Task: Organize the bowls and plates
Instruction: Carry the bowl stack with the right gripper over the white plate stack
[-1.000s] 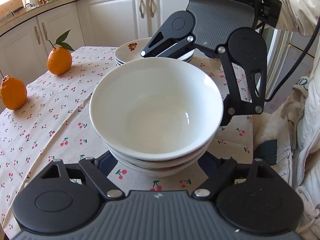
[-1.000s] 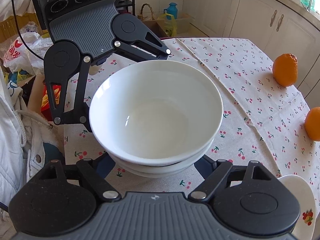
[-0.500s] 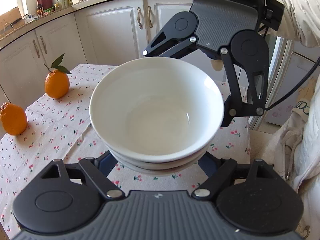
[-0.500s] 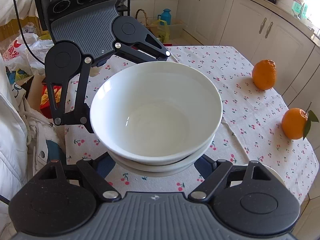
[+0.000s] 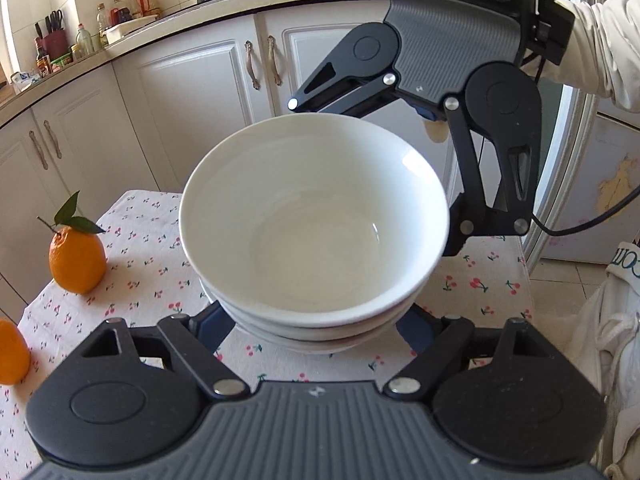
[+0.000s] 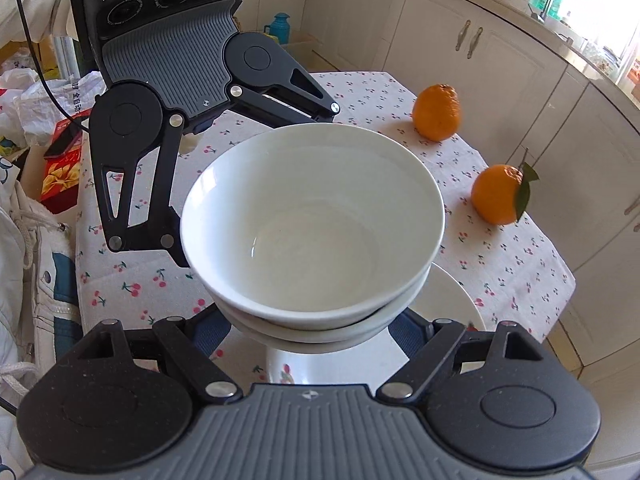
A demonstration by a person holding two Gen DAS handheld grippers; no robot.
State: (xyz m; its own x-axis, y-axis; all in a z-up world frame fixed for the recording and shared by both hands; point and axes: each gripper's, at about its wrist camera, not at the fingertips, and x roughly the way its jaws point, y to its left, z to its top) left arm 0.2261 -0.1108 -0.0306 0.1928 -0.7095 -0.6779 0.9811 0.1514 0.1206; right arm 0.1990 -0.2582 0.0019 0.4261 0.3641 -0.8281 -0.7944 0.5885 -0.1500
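Observation:
A stack of white bowls (image 5: 316, 232) hangs in the air above the cherry-print tablecloth (image 5: 152, 276), gripped from opposite sides. My left gripper (image 5: 314, 330) is shut on the near side of the stack; its fingertips are hidden under the bowls. My right gripper (image 6: 312, 332) is shut on the opposite side of the same stack (image 6: 316, 236). Each gripper faces the other across the bowls. A stack of white plates (image 6: 448, 300) with a fruit print lies on the table below the bowls in the right wrist view.
Two oranges (image 6: 437, 112) (image 6: 498, 194) stand on the tablecloth (image 6: 500, 264); they also show in the left wrist view (image 5: 77, 260) (image 5: 12, 352). White kitchen cabinets (image 5: 192, 112) surround the table. Bags and a red box (image 6: 60, 168) lie on the floor past the table edge.
Both grippers have lifted the bowl stack higher off the table and carried it over the plate stack, which now sits below it in the right wrist view.

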